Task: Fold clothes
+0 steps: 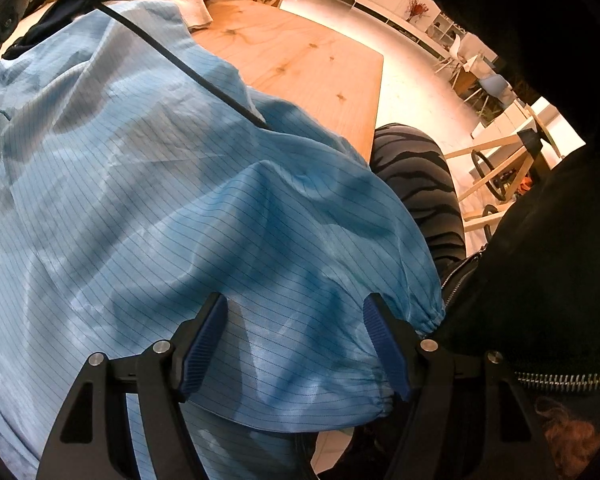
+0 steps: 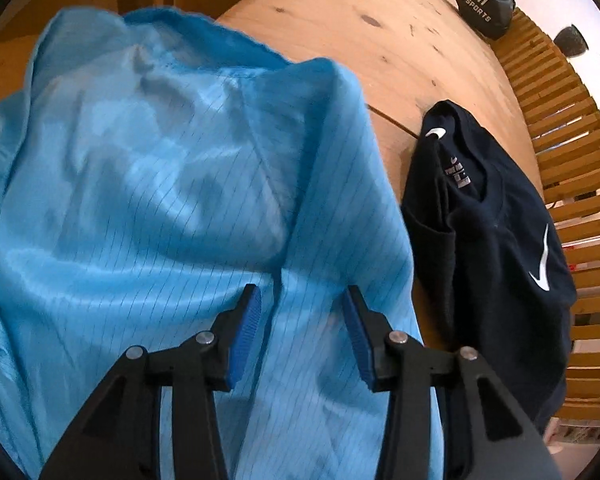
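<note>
Closest to the lens, the left gripper (image 1: 296, 336) stands open over the blue garment's (image 1: 140, 184) elastic cuff at the wooden table (image 1: 300, 60) edge. Right gripper (image 2: 300, 328) is also open, holding nothing; thin slippery cloth may slide off.

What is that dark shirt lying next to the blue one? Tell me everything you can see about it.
The dark navy shirt lies crumpled and loosely folded on the wooden table, to the right of the light blue garment. It looks like soft cotton knit. Its round neckline faces up, showing a printed label inside the collar, and white swoosh marks appear near the collar and on the chest. Neither gripper touches it; whether it touches the blue garment cannot be told.
</note>
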The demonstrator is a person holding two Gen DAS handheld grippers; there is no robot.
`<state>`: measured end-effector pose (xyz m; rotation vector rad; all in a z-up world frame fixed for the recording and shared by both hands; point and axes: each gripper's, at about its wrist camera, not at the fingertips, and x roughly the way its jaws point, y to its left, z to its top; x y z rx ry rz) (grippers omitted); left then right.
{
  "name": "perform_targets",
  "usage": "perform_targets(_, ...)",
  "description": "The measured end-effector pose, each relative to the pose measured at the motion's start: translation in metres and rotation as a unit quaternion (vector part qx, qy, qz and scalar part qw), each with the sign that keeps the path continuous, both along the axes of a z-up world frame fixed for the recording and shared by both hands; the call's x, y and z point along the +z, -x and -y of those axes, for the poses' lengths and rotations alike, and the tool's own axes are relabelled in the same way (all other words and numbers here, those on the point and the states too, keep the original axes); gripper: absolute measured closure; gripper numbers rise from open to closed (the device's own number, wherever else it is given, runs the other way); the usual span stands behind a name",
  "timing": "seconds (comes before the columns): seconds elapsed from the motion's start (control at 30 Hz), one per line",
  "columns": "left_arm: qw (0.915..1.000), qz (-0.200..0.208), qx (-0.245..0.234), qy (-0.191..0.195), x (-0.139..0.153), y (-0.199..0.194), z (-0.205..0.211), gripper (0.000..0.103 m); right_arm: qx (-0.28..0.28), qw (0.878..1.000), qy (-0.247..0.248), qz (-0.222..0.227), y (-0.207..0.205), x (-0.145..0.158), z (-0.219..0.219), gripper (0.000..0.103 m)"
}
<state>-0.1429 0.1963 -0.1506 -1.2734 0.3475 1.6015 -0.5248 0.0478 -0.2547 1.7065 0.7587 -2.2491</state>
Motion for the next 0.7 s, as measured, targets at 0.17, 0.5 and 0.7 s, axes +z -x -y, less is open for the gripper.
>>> perform_targets(0.17,1.0000,-0.003,-0.002,0.003,0.000,-0.001,-0.001,0.035,-0.017,0.998,0.062,-0.007,0.008,0.017,-0.020,0.100)
perform_targets(0.5,1.0000,0.004,0.000,0.001,0.000,0.000,-0.003,0.034,-0.090,0.962,0.252,-0.048,0.029,0.076,-0.044,0.101)
perform_targets(0.7,1.0000,0.008,-0.001,0.001,0.000,0.000,-0.003,0.032,-0.076,0.973,0.213,0.045,0.040,0.041,-0.025,0.100)
